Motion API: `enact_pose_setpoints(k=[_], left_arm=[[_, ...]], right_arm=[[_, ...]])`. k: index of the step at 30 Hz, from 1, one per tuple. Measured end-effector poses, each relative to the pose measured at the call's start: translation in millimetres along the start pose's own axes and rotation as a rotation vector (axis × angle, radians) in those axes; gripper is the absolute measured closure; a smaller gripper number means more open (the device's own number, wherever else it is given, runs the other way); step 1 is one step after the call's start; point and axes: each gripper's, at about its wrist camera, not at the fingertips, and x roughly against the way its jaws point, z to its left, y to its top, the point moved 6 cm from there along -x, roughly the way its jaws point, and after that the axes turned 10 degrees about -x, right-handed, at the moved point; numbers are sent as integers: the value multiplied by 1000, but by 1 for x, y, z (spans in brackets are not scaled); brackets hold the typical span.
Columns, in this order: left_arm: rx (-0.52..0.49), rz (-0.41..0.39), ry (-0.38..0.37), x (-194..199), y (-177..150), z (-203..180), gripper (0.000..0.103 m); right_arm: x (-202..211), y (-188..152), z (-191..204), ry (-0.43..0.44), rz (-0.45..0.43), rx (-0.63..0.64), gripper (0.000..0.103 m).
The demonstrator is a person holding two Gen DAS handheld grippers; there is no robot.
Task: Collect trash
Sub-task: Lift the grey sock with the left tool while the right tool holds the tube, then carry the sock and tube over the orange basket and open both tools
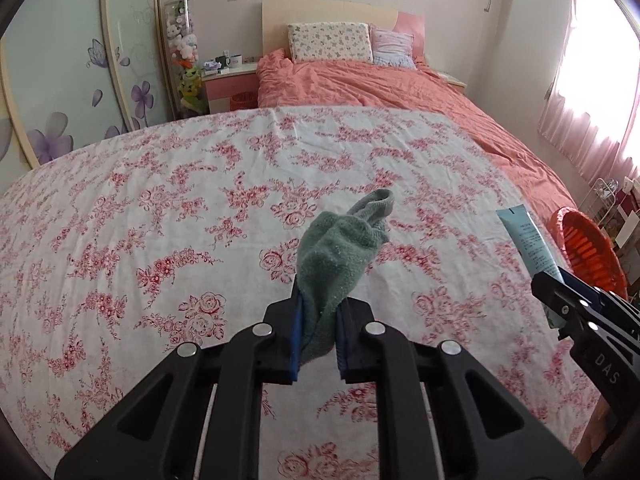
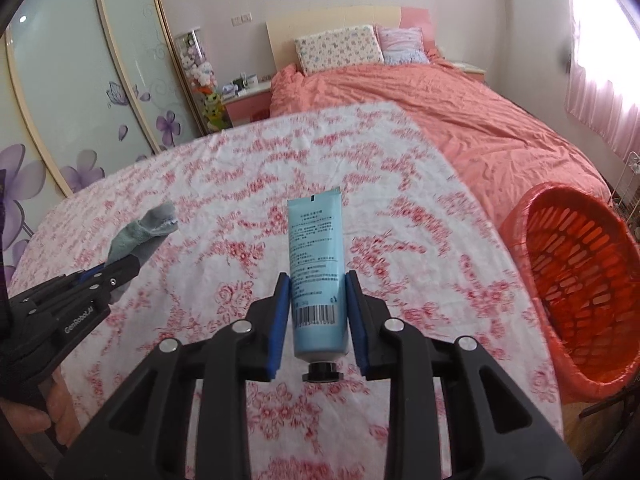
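Left tool (image 1: 318, 336) was clamped on a green sock (image 1: 340, 248), right tool (image 2: 318, 312) on a blue tube (image 2: 316, 268). Release over the orange basket (image 2: 576, 280), one at a time, was judged best.

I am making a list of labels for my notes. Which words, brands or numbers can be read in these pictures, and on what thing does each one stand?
"DAS": on the right gripper body.
"GenRobot.AI": on the left gripper body.
Tube: printed lines and a barcode, too small to read.
Nothing else is readable.
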Motion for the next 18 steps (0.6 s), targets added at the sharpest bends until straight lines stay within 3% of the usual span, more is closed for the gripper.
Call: enact_pose_setpoints(k=[18], left_arm=[[-74, -127, -12, 70, 29, -54, 90]], right_arm=[[105, 20, -29, -13, -210, -30, 75]])
